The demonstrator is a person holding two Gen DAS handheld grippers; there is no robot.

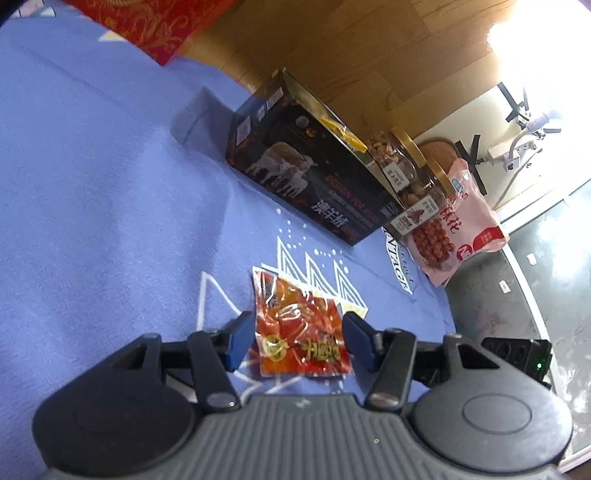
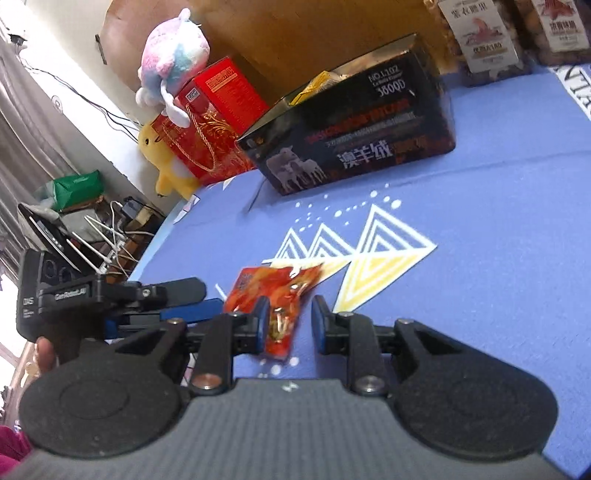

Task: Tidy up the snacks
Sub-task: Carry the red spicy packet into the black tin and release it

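Straddling the red snack packet, both claws gape; only the right view shows plush toys.

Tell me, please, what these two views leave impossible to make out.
- Inside of the black box: both views show only something yellow at its open top; its walls hide the rest.
- Nut jars: cut off by the right wrist view's top edge.
- Red snack packet: its print is blurred and glary in both views.
- Pink bag: part hidden behind the jars, left view.
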